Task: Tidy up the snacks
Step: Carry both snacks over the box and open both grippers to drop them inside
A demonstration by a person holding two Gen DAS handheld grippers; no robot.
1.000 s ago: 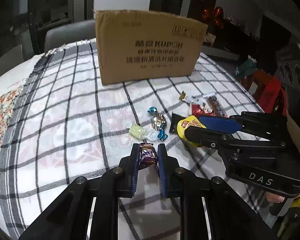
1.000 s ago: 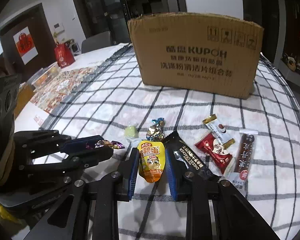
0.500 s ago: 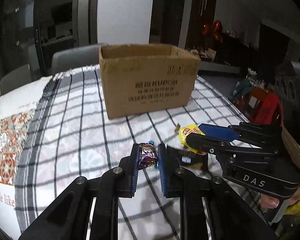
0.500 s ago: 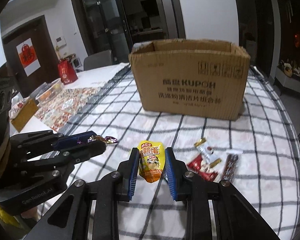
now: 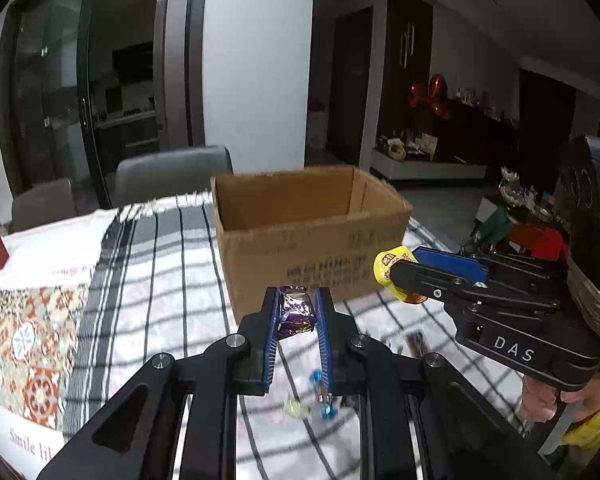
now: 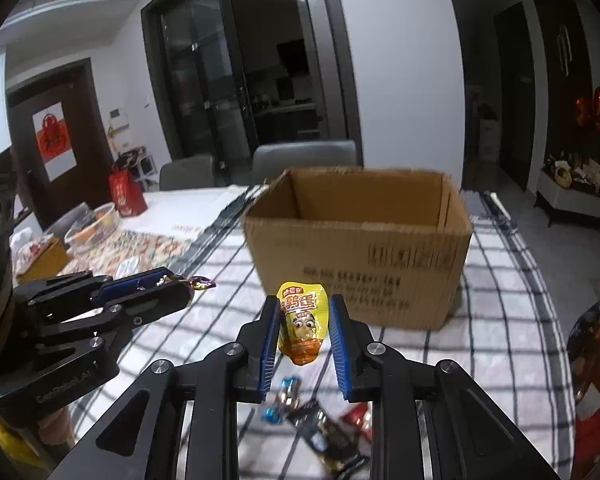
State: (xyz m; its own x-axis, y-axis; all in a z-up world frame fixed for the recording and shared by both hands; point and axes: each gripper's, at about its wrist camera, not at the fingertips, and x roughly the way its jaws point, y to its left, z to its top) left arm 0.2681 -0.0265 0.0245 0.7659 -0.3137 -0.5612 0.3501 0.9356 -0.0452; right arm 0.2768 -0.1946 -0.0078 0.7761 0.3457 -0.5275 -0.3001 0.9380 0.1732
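Observation:
My left gripper (image 5: 297,300) is shut on a purple foil candy (image 5: 296,312), held in the air short of the open cardboard box (image 5: 312,236). My right gripper (image 6: 303,307) is shut on a yellow snack pouch (image 6: 302,326), also raised in front of the box (image 6: 360,248). In the left wrist view the right gripper (image 5: 396,270) shows at the right with the pouch (image 5: 388,262). In the right wrist view the left gripper (image 6: 180,284) shows at the left with the candy (image 6: 198,281). The box interior looks empty from here.
Loose candies (image 5: 320,400) and snack packets (image 6: 332,436) lie on the checked tablecloth (image 5: 160,264) below the grippers. A patterned mat (image 5: 20,340), a red bag (image 6: 126,192) and bowls (image 6: 96,220) sit to the left. Grey chairs (image 6: 304,160) stand behind the table.
Both grippers have risen well above the table with their snacks and moved toward the box. The box opening has come into view from above.

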